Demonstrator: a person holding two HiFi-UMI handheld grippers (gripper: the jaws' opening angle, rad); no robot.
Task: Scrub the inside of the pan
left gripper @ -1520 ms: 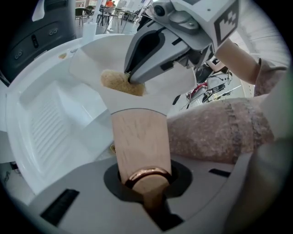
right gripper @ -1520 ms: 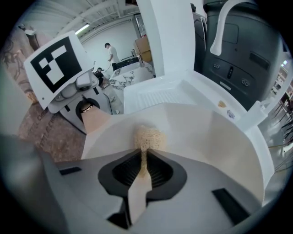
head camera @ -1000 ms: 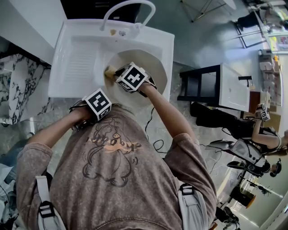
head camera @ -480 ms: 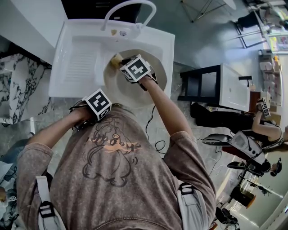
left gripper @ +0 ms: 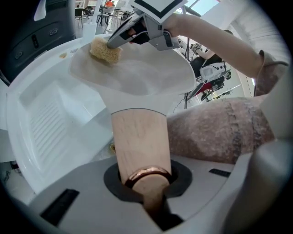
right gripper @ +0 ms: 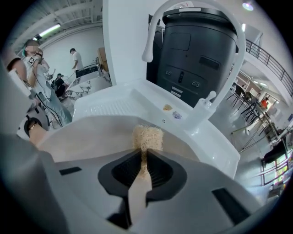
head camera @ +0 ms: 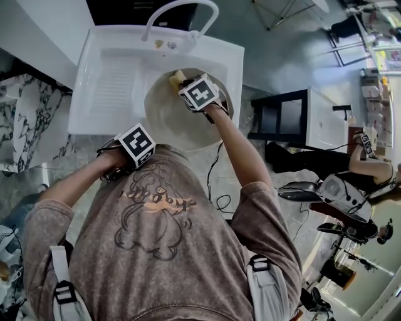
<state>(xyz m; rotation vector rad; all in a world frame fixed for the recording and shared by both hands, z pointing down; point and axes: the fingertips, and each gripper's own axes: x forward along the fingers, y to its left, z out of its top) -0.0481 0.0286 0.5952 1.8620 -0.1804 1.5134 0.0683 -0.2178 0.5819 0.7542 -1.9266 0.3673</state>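
A cream pan (head camera: 164,116) sits in the white sink (head camera: 94,119), its wooden handle (left gripper: 139,141) pointing toward me. My left gripper (left gripper: 145,176) is shut on that handle; in the head view only its marker cube shows at the left gripper (head camera: 139,147). My right gripper (head camera: 184,85) is shut on a yellow sponge (head camera: 177,78) and presses it against the pan's far inner wall. In the right gripper view the sponge (right gripper: 147,137) sticks out past the right gripper (right gripper: 144,161) onto the pan (right gripper: 87,137). The left gripper view shows the sponge (left gripper: 105,49) at the pan's (left gripper: 137,80) far rim.
A ribbed drainboard (head camera: 113,91) lies left of the basin. The white curved faucet (head camera: 178,9) rises behind it, close over the sponge (right gripper: 192,27). A marble counter (head camera: 25,119) stands left, a black stand (head camera: 282,119) right. People are at the far right.
My right gripper has swept the sponge from the pan's left side up and rightward to the far rim. The left gripper and the pan have stayed put.
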